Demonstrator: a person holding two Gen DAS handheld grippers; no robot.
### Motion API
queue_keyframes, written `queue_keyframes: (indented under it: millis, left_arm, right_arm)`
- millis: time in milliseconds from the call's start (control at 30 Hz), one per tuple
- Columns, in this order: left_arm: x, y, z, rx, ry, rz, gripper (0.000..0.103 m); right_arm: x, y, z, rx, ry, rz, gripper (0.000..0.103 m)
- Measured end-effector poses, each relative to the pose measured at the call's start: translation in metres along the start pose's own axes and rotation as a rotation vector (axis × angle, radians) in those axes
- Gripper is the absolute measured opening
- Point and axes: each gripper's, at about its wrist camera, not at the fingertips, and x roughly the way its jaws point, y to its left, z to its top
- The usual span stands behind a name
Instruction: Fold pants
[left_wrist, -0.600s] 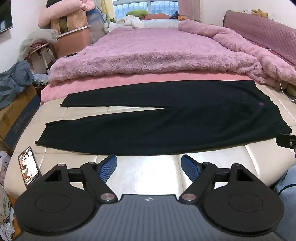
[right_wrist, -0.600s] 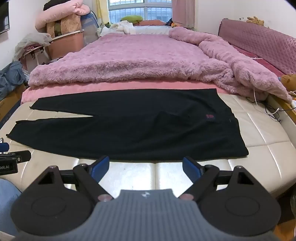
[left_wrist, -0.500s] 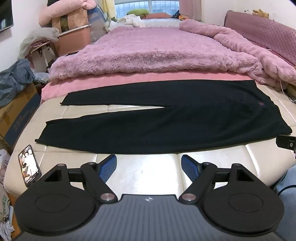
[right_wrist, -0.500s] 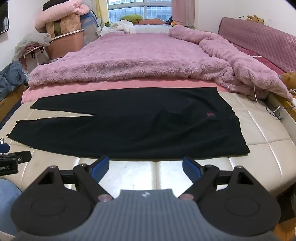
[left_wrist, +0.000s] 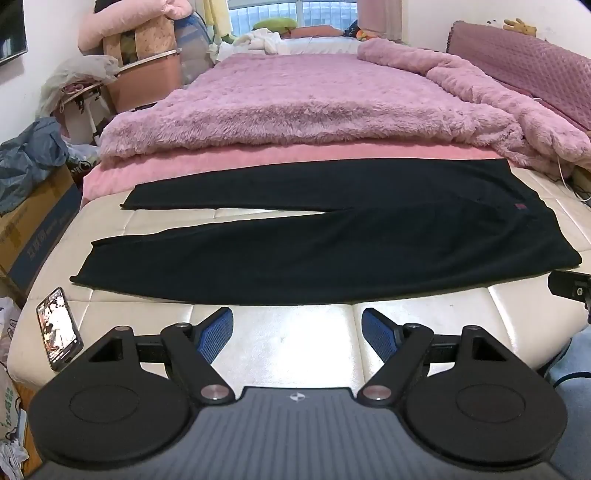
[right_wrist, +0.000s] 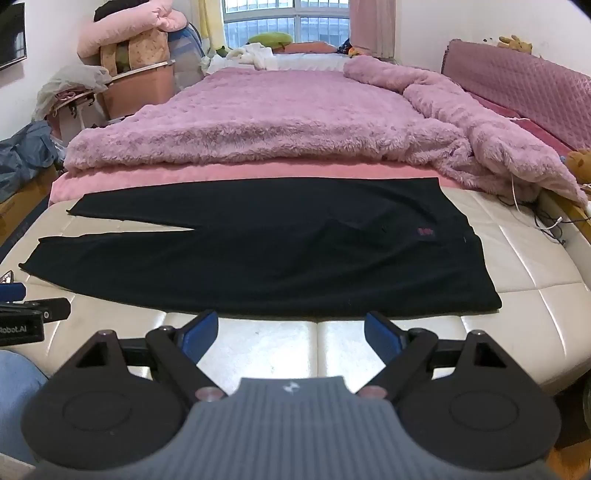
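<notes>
Black pants lie flat across the cream padded foot of the bed, waistband at the right, two legs spreading to the left. A small red label sits near the waist. My left gripper hovers open over bare cream padding just short of the near leg's hem edge, nothing between its blue pads. My right gripper is open too, just short of the pants' near edge toward the waist. Each gripper's body shows at the other view's side edge.
A fluffy pink blanket covers the bed beyond the pants, bunched at the right. A phone lies at the left corner of the cream padding. Boxes and bags stand left of the bed; white cables trail at the right.
Both views have crept slightly toward the pants; the pants lie unchanged and both grippers stay open.
</notes>
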Motion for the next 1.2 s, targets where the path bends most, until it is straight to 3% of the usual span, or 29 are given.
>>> queue_keyframes:
  millis: [1200]
  left_arm:
    - [-0.002,-0.0045,-0.0007,0.006,-0.004,0.002,0.092]
  right_arm:
    - [0.002,0.0047,-0.0038,0.008,0.006,0.018,0.083]
